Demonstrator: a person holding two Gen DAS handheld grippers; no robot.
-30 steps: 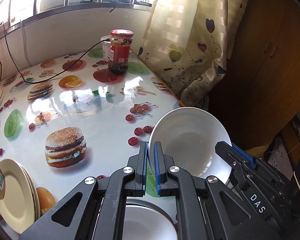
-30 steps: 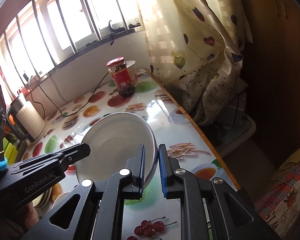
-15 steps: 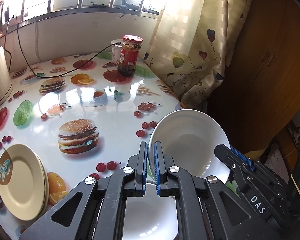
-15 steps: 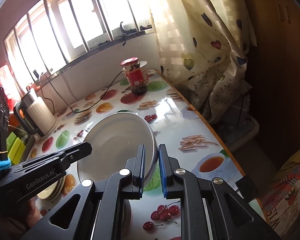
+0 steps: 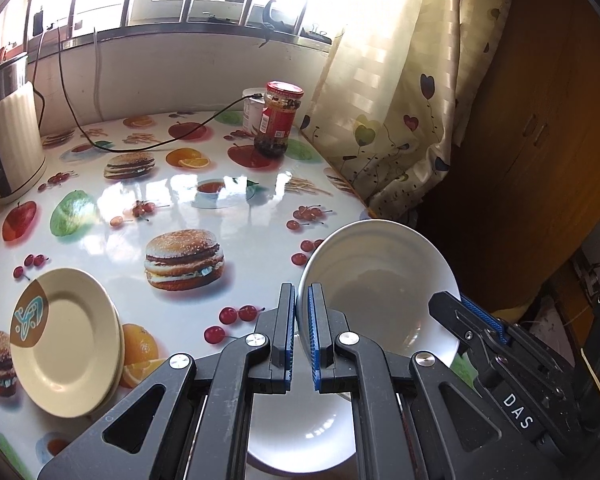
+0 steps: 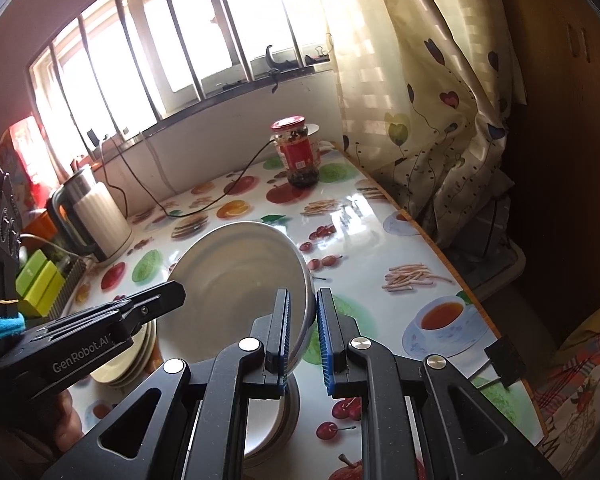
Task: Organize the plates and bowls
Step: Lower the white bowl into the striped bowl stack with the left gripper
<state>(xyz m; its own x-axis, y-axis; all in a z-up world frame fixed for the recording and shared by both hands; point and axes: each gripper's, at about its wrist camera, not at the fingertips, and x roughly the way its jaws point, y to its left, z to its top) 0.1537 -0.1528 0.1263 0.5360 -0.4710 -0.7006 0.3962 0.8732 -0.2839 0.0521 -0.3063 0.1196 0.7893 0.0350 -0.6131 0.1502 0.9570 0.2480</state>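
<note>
Above the near edge of the worktop (image 5: 260, 248), a white bowl (image 5: 380, 292) hangs tilted on its rim, its hollow facing both cameras. Left hand-held gripper (image 5: 302, 336): jaws nearly closed, blue pads pinching the bowl's left rim edge-on. Right hand-held gripper (image 6: 303, 332): jaws a little wider, clamped across the opposite rim, one pad inside the bowl and one outside. In the left wrist view the right tool reaches in from the lower right and meets the bowl's right edge; in the right wrist view the left tool comes in from the left and its tip lies over the bowl's left rim.

Directly under the lifted bowl — a stack of white bowls (image 5: 300, 432) sits on the worktop, partly hidden behind the gripper frames; the gap between the held bowl and the stack cannot be judged.

Left of that stack: a pile of cream plates (image 5: 66, 340), the top one carrying a brown patch with a blue mark.

Far side of the worktop — a red-lidded jar (image 5: 281, 118) stands upright close to the curtain (image 5: 392, 92), with a white container just behind it. A black cable (image 5: 148, 144) trails across the printed oilcloth toward the jar. A pale ribbed kettle (image 5: 14, 136) stands at the far left, well apart from the dishes.
</note>
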